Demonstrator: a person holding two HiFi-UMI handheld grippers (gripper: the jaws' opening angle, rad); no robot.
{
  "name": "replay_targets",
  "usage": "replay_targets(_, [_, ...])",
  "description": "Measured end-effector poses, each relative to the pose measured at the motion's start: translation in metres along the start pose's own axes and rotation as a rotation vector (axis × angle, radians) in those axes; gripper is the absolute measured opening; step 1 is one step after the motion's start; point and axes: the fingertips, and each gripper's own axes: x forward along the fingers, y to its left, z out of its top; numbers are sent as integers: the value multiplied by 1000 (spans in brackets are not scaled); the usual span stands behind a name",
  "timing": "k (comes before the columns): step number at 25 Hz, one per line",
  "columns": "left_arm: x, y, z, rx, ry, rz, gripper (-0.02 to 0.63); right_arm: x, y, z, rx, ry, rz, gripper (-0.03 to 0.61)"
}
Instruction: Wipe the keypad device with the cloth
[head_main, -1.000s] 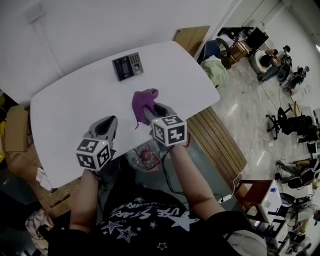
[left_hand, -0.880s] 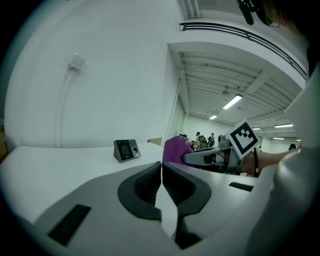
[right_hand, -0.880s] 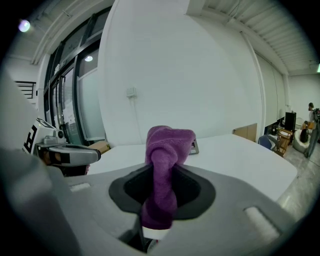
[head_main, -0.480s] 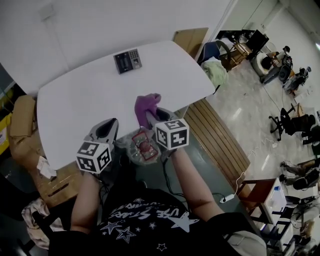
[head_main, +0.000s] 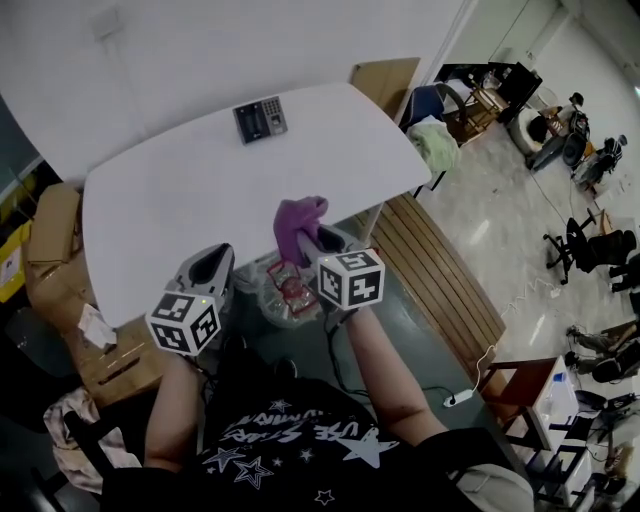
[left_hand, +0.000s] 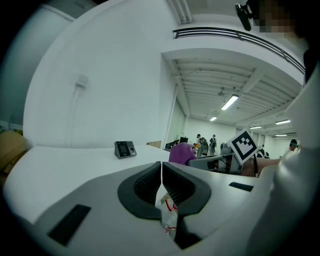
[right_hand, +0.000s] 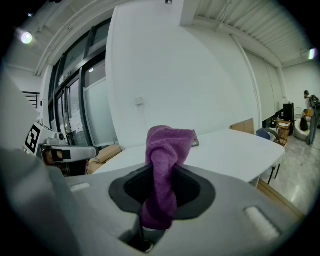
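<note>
A broad white table (head_main: 180, 200) with rounded corners fills the middle of the head view, set against a white wall, with a slatted wooden bench (head_main: 440, 285) along its right side and cardboard boxes (head_main: 50, 250) to its left. A person in a dark star-printed shirt (head_main: 270, 440) stands at the near edge, arms forward, holding one gripper in each hand just off the tabletop. The left gripper (head_main: 212, 262) has its jaws pressed together on nothing, as its own view (left_hand: 161, 172) shows. The right gripper (head_main: 318, 240) is clenched on a purple cloth (head_main: 297, 220), which stands up in a bunched fold above the jaws and hangs down between them in the right gripper view (right_hand: 167, 145). The keypad device (head_main: 260, 120), a small dark unit with a screen and a block of keys, sits on the far side of the table near the wall, well apart from both grippers and from the cloth; it appears small and upright in the left gripper view (left_hand: 124, 148). A crinkled clear wrapper with red print (head_main: 290, 290) lies low between the two grippers, seemingly below table level.
</note>
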Motion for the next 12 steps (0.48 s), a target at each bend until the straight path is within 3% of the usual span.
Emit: replay_targets(12, [-4, 10, 3, 22, -4, -100, 14, -12, 15, -7, 10, 12, -88, 98])
